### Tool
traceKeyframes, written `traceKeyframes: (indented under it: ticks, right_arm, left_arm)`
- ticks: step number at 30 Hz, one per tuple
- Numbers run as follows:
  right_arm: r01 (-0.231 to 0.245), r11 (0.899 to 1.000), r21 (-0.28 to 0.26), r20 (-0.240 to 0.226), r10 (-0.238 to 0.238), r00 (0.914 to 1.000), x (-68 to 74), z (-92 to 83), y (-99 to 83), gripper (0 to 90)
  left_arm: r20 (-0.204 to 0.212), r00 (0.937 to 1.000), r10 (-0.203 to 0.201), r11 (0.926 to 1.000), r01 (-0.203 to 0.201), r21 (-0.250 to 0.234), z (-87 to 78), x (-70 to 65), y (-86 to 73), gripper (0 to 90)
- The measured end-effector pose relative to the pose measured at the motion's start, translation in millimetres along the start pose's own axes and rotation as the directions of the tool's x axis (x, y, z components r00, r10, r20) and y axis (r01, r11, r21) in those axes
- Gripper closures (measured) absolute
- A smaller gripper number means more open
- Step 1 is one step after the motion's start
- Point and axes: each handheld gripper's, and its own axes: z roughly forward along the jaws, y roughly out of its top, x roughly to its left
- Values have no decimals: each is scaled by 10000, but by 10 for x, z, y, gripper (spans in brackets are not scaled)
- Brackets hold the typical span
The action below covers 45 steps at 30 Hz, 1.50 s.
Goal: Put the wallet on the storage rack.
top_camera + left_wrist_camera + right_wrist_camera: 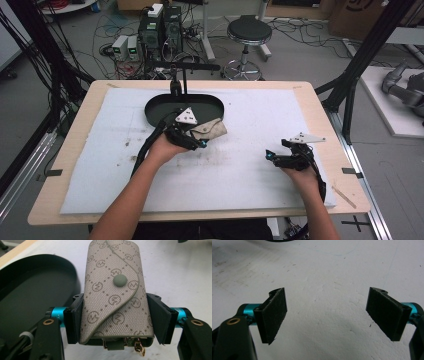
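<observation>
My left gripper (201,141) is shut on a beige patterned key pouch (209,130), lifted just off the mat beside the black oval tray (160,107). In the left gripper view the key pouch (113,295) fills the gap between both pads (75,322), its snap flap facing up and a gold clasp hanging at its lower end; the tray (30,295) lies to its left. At the right of the table my right gripper (270,156) rests low over the mat. Its pads (273,315) stand wide apart with only bare mat between them.
A white foam mat (240,165) covers the wooden table (75,135). A black stand (180,75) rises behind the tray. Beyond the table are a stool (248,35), computer boxes and cables on the floor. Black frame posts flank both sides.
</observation>
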Motion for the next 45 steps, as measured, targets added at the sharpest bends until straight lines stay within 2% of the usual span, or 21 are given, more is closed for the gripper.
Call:
traceKeyframes:
  ticks: [9,12,15,18,21,28,31,40,45]
  right_arm:
    - [29,10000,-8,-11,-29,10000,-3,15,-4,174]
    - [62,10000,28,-18,-62,10000,-2,15,-4,174]
    - [26,10000,60,-28,-26,10000,1,15,-5,174]
    - [14,10000,39,-48,-14,10000,0,19,-8,174]
    - [-1,10000,58,-14,1,10000,1,24,-11,174]
    - [36,9999,102,-41,-36,10000,4,33,-13,174]
    - [33,9999,110,-50,-32,10000,2,35,-14,174]
    - [81,9998,191,-125,-79,9999,13,44,-20,174]
    - [88,9996,264,-91,-86,9999,16,58,-22,174]
  left_arm:
    - [-543,9985,69,9998,-58,201,-133,295,52,361]
    - [-697,9974,-168,9997,182,189,-146,407,44,361]
    - [-891,9959,-178,9993,206,306,-153,513,54,361]
    - [-1087,9938,-226,9996,243,148,-156,598,49,361]
    - [-1242,9923,29,9984,42,567,-139,697,58,360]
    - [-1378,9905,29,9985,47,550,-100,810,86,359]
    - [-1360,9906,-144,9986,213,493,-73,846,79,358]
    - [-1535,9871,-446,9951,575,806,38,1022,-3,358]
    - [-1796,9811,-723,9926,884,830,97,1134,-72,358]
